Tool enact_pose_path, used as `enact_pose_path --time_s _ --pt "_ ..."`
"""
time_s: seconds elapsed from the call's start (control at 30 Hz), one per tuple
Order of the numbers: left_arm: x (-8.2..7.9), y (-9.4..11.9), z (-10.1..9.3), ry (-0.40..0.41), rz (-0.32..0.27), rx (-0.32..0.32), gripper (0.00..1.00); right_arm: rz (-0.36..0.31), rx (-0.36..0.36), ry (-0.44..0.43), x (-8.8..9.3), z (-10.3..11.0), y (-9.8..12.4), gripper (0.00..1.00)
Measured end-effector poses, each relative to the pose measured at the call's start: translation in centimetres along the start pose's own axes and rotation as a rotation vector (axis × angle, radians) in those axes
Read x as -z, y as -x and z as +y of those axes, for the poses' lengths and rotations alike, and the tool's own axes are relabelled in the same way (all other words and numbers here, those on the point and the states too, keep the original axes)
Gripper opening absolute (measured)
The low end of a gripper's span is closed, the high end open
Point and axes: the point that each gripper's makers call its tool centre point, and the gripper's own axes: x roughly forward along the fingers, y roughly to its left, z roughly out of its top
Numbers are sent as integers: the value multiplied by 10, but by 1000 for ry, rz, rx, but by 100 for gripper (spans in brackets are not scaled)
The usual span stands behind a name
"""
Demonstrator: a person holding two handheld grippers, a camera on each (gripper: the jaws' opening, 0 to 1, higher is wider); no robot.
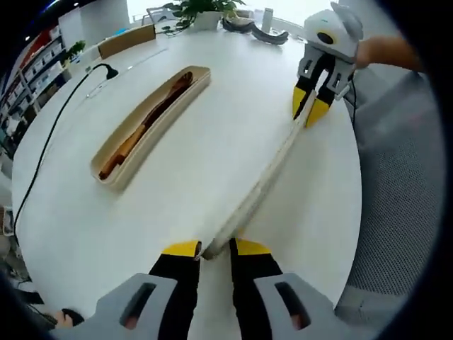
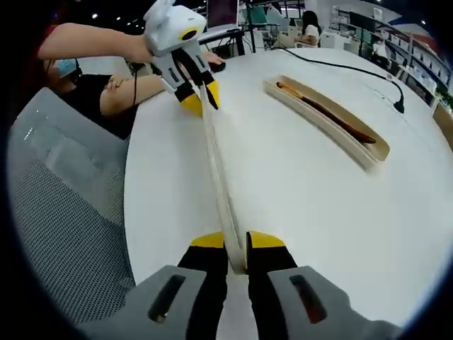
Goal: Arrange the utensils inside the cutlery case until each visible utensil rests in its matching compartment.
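Observation:
A long cream cutlery case lies open on the white round table. Dark wooden utensils rest lengthwise inside it. Beside it, a long thin cream lid stretches between my two grippers, near the table's edge. My left gripper is shut on one end of the lid. At the other end, my right gripper is shut on it too. Case and lid lie apart, roughly parallel.
A black cable runs across the table past the case. A potted plant and dark items stand at the far edge. A grey mesh chair sits just off the table. A person's arm holds the left gripper.

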Motion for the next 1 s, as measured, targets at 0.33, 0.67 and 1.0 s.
enact_pose_path --time_s 0.33,0.67,1.0 --pt "-28 5 18 -272 -87 -197 62 -39 -127 -55 -25 16 21 0" --pt "-50 24 4 -386 -178 -233 75 -9 -401 -370 -54 44 57 0" --pt "-56 23 -31 -495 -197 -164 65 -13 -610 -512 -79 70 82 0"
